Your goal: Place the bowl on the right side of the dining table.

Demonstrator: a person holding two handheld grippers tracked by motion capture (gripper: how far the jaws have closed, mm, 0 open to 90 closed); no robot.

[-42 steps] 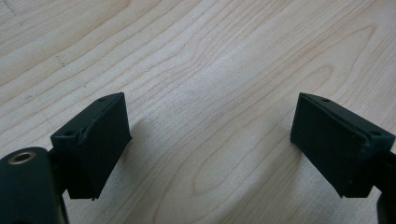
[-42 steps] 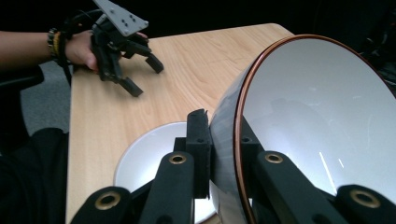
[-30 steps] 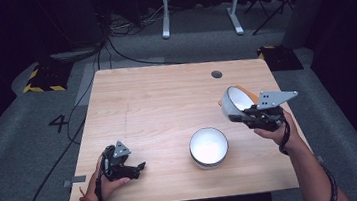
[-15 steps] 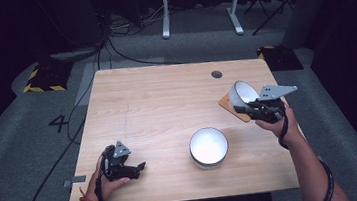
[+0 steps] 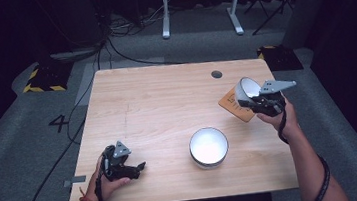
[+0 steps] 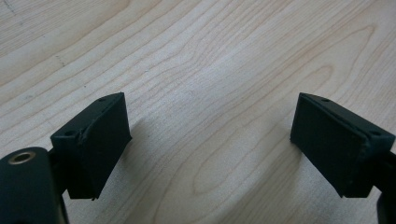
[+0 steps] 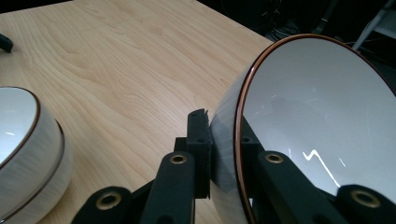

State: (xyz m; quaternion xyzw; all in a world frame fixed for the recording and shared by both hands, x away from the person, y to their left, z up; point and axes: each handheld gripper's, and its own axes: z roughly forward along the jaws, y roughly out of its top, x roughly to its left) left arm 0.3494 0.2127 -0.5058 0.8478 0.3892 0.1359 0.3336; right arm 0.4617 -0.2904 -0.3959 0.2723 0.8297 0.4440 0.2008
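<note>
High view: a wooden table point(image 5: 166, 101) with two hand-held grippers. The right gripper point(image 5: 259, 103), at the right side of the table, has its jaws clamped on the wall of a white bowl with a thin brown rim point(image 5: 244, 89). This held bowl is lifted clear of the tabletop and tilted on its side, with its opening turned toward the far left. It hangs over an orange card point(image 5: 232, 106) that lies flat near the table's right edge. In the right gripper view, one jaw presses the outside of the held bowl point(image 7: 317, 116) and the other sits inside it, against the glazed inner face.

A second white bowl point(image 5: 208, 146) stands upright on the table, near the front edge and a little right of centre, well apart from the held one. Its side shows at the left of the right gripper view point(image 7: 28, 154).

The left gripper point(image 5: 123, 167) rests low at the near left corner of the table. In the left gripper view its jaws stand wide apart over bare wood, with nothing between them.
</note>
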